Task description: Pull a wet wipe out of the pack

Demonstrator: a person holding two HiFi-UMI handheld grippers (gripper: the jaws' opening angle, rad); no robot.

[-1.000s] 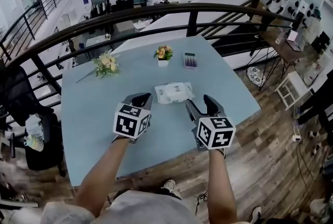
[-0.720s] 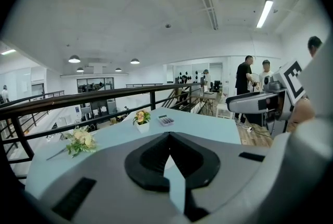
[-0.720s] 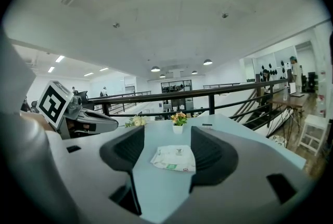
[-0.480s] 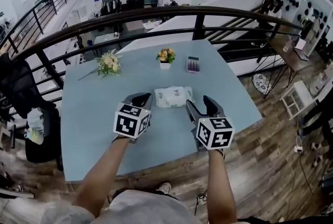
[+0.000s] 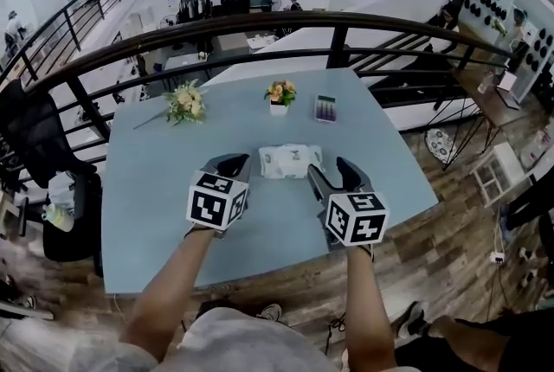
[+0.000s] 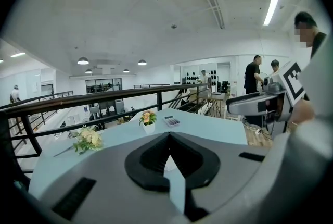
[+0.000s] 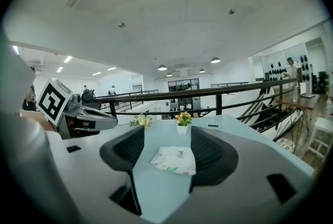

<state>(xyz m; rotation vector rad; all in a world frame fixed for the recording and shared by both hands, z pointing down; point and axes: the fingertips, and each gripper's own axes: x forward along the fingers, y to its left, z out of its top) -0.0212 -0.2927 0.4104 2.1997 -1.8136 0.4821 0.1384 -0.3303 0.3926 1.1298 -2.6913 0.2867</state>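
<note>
A white wet wipe pack (image 5: pixel 290 161) lies flat on the light blue table (image 5: pixel 147 197), just beyond and between both grippers. My left gripper (image 5: pixel 232 161) hovers to the pack's left, its jaws closed tip to tip with nothing in them; in the left gripper view (image 6: pixel 168 137) only a white sliver shows behind the tips. My right gripper (image 5: pixel 331 169) is at the pack's right, open and empty. In the right gripper view (image 7: pixel 166 134) the pack (image 7: pixel 174 160) lies ahead between the spread jaws, untouched.
Farther back on the table are a small potted flower (image 5: pixel 279 93), a loose bouquet (image 5: pixel 184 105) and a small flat box (image 5: pixel 325 108). A dark railing (image 5: pixel 260 22) runs behind the table. A black chair (image 5: pixel 35 154) stands at the left.
Both grippers and the pack keep their places. Only the head camera has shifted a little, so the background sits differently.
</note>
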